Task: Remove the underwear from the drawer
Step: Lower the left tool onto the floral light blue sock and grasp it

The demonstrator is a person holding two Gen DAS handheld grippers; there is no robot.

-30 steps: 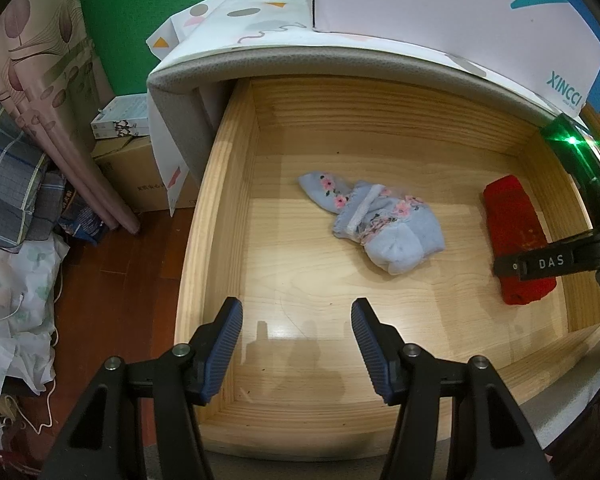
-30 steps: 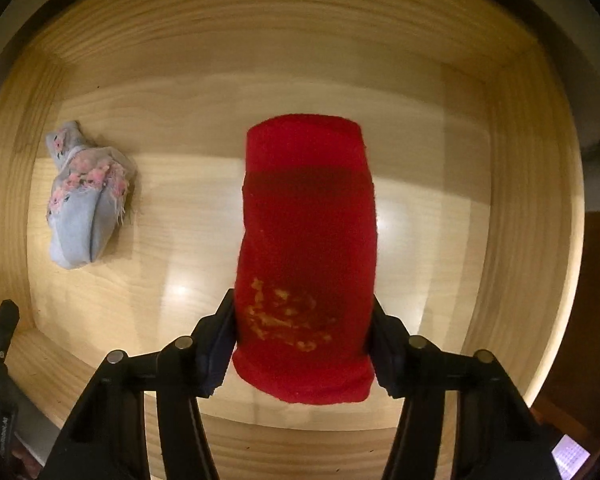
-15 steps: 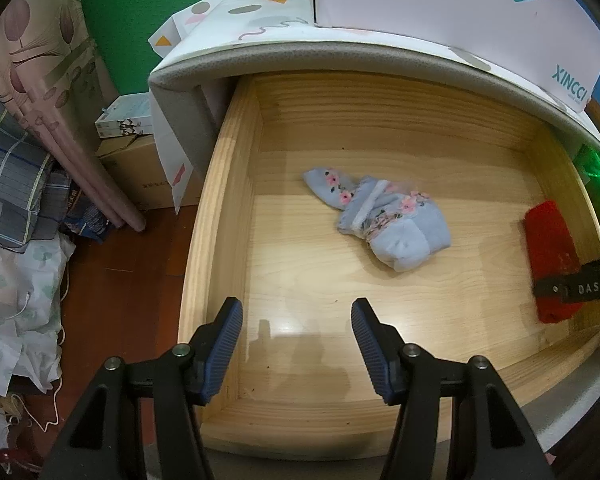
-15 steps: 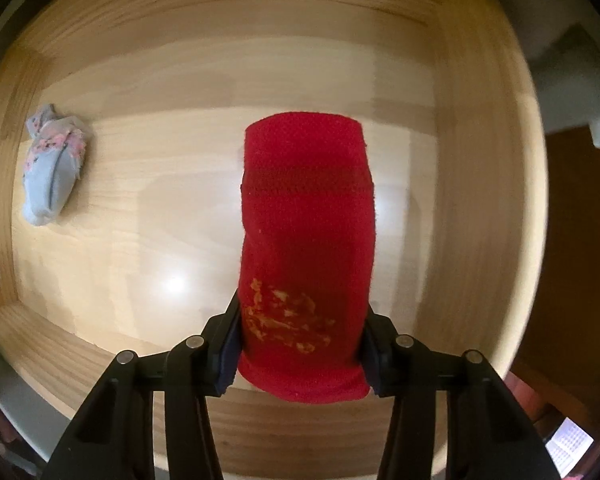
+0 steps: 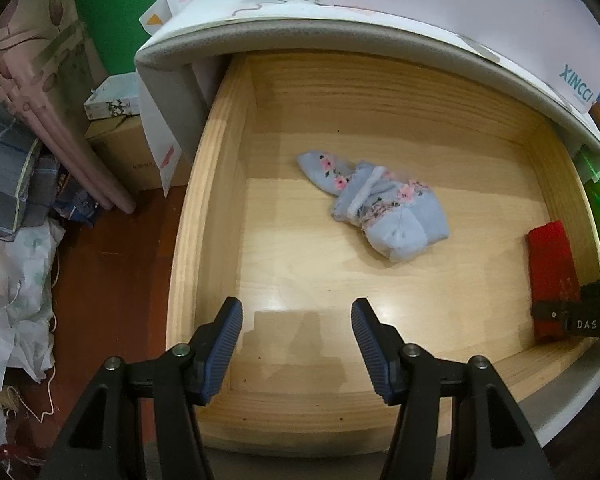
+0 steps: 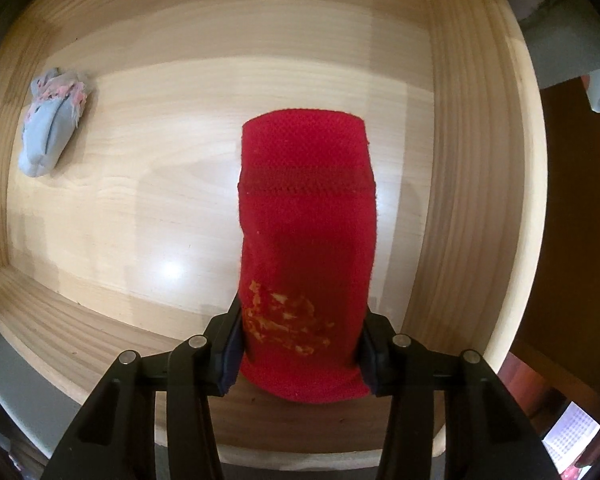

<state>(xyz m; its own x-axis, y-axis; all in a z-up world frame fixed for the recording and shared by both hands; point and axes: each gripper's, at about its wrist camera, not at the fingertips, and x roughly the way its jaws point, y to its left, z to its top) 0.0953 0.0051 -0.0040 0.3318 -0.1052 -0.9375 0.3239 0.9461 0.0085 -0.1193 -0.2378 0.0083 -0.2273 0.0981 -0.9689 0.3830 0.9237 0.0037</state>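
A folded red underwear (image 6: pixel 306 240) with a yellow print is clamped at its near end between the jaws of my right gripper (image 6: pixel 300 344), held above the open wooden drawer (image 6: pixel 452 160). In the left wrist view it (image 5: pixel 552 272) shows at the drawer's right side, with the right gripper (image 5: pixel 580 322) on it. A light blue floral garment (image 5: pixel 376 208) lies bunched on the drawer floor; it also shows in the right wrist view (image 6: pixel 52 132). My left gripper (image 5: pixel 296 344) is open and empty above the drawer's front left part.
The drawer (image 5: pixel 220 160) is pulled out from a grey-edged cabinet top (image 5: pixel 340 36) carrying a white box (image 5: pixel 460 12). Left of it are a cardboard box (image 5: pixel 128 152), a curtain (image 5: pixel 40 80), and piled cloth (image 5: pixel 12 240) on the red-brown floor.
My right gripper closed tighter on the red underwear and carried it up and toward the drawer's right front corner. The left gripper stayed open and nearly still.
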